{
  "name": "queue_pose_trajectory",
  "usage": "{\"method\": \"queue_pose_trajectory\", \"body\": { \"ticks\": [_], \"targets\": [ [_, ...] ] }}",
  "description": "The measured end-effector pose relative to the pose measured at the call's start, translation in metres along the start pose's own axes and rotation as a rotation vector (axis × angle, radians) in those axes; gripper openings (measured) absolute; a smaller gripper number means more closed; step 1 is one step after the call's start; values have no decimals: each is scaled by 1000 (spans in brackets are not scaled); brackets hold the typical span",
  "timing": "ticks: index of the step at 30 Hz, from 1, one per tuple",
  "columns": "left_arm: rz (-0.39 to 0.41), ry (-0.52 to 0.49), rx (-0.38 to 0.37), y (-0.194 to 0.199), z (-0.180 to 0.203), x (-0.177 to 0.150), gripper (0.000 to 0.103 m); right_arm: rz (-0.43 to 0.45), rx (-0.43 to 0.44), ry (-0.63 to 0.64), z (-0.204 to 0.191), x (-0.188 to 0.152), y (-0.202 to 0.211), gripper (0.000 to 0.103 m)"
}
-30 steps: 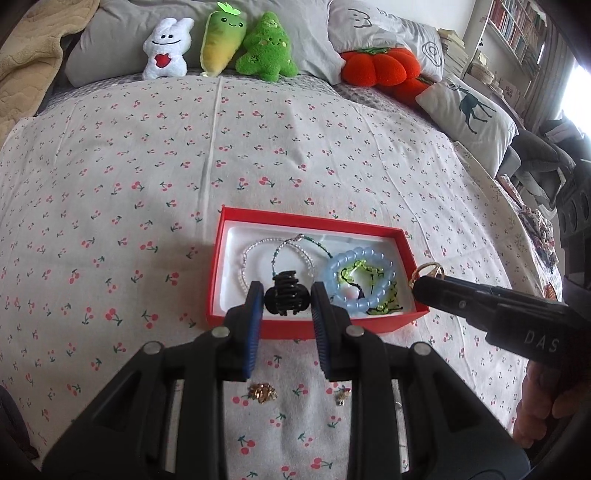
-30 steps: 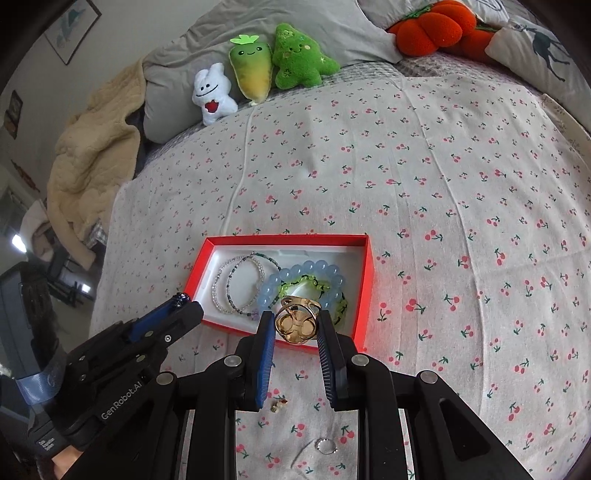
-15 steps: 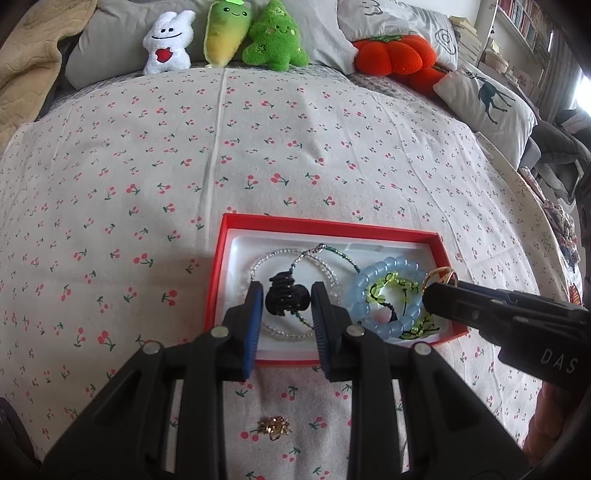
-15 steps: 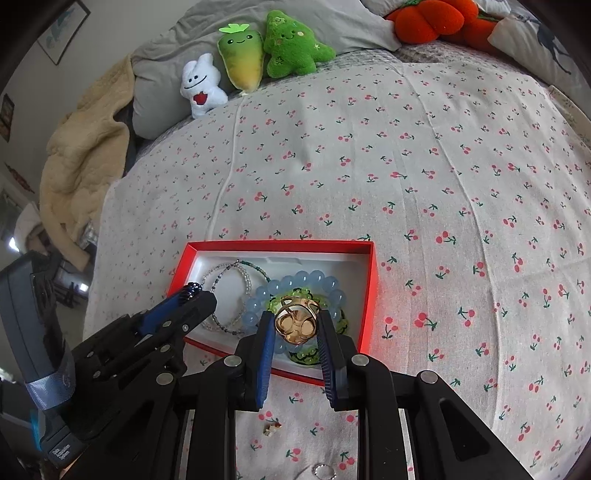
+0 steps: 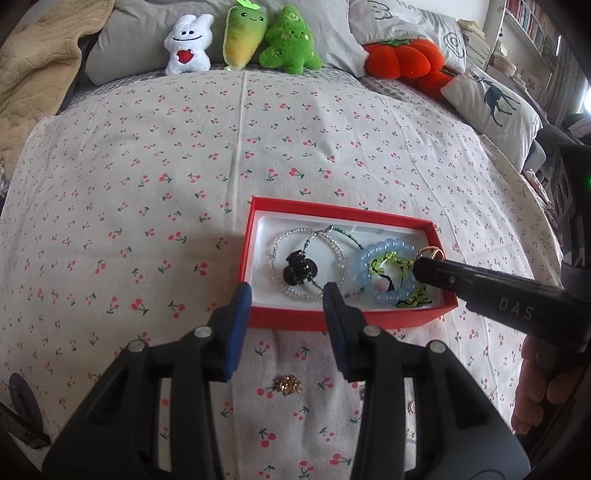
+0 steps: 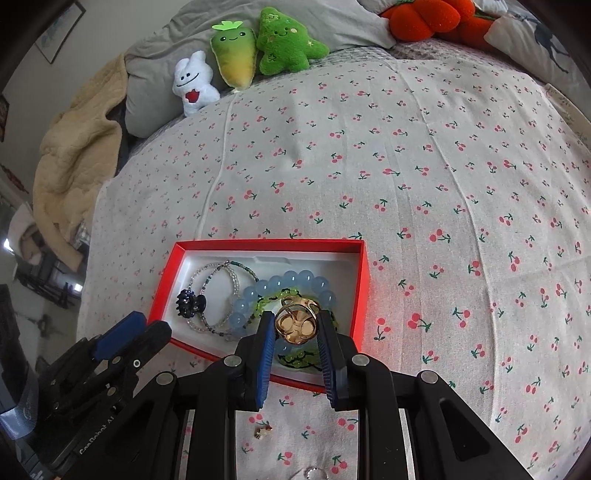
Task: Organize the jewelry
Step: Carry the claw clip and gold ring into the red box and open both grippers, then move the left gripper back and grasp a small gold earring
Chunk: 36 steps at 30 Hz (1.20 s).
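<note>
Blanket (image 5: 33,74), beige and rumpled, lies at the far left of the bed; beside it a white plush (image 5: 188,46), a yellow-green plush (image 5: 245,35) and a green plush (image 5: 291,46) lean on a grey pillow (image 5: 122,48), with an orange pumpkin cushion (image 5: 400,59) and a deer-print pillow (image 5: 495,99) further right; the cherry-print sheet (image 5: 147,166) between them and the box is bare and wide. The left gripper (image 5: 288,301) hangs at the near rim of the red box (image 5: 332,208); its jaws have just been opening and stand apart with nothing pressed between them; the black hair claw (image 5: 299,271) lies released inside the box's left half, on the clear bead bracelets (image 5: 291,240). A small gold charm (image 5: 286,384) rests on the sheet just before the box, under that gripper. To the right in the box sit the blue bead bracelet (image 5: 384,273) and a green beaded one (image 5: 402,269) within it. The right gripper (image 6: 297,326) is clenched on a gold ring piece (image 6: 297,321), held over those bracelets near the box's right wall; its arm crosses the box's near right corner in the left view. A tiny earring (image 6: 262,432) and a small ring (image 6: 312,472) lie on the sheet below it; right of the box the sheet is open.
</note>
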<state>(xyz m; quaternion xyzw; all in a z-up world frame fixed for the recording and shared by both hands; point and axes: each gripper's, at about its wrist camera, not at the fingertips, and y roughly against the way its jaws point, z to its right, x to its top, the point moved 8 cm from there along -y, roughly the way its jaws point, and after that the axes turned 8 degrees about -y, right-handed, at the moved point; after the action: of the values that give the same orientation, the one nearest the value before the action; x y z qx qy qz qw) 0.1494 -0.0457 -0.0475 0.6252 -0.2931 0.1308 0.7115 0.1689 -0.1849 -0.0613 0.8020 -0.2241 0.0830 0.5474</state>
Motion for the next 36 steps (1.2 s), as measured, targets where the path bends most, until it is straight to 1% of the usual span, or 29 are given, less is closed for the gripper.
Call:
{"method": "queue_pose_trajectory", "body": {
  "ticks": [4, 5, 6, 8, 9, 11, 12, 13, 17, 21, 25, 36],
  "targets": [
    [-4, 10, -1, 8, -5, -6, 43, 12, -4, 12, 0, 1, 4, 23],
    [-5, 10, 2, 9, -7, -7, 46, 16, -6, 15, 0, 1, 5, 23],
    [-7, 13, 6, 11, -9, -9, 52, 24, -6, 16, 0, 2, 6, 24],
    [-14, 25, 5, 13, -14, -12, 60, 35, -14, 19, 1, 2, 10, 25],
    [-16, 32, 3, 14, -16, -14, 61, 38, -21, 19, 2, 2, 12, 28],
    [-23, 39, 3, 17, -19, -17, 63, 46, -19, 15, 3, 2, 17, 42],
    [-25, 39, 5, 18, -21, -19, 65, 54, -15, 12, 3, 1, 21, 60],
    [-27, 38, 7, 19, -22, -21, 67, 66, -13, 10, 3, 1, 25, 65],
    [-43, 30, 9, 22, -24, -30, 76, 86, -27, 27, 3, 0, 37, 65],
    [-69, 6, 16, 23, -23, -41, 80, 95, -51, 53, 7, -5, 47, 67],
    [-92, -15, 23, 24, -23, -51, 81, 98, -77, 71, 15, -13, 55, 71],
    [-119, -61, 45, 26, -33, -72, 81, 56, -107, 118, 32, -48, 71, 74]
  ]
}}
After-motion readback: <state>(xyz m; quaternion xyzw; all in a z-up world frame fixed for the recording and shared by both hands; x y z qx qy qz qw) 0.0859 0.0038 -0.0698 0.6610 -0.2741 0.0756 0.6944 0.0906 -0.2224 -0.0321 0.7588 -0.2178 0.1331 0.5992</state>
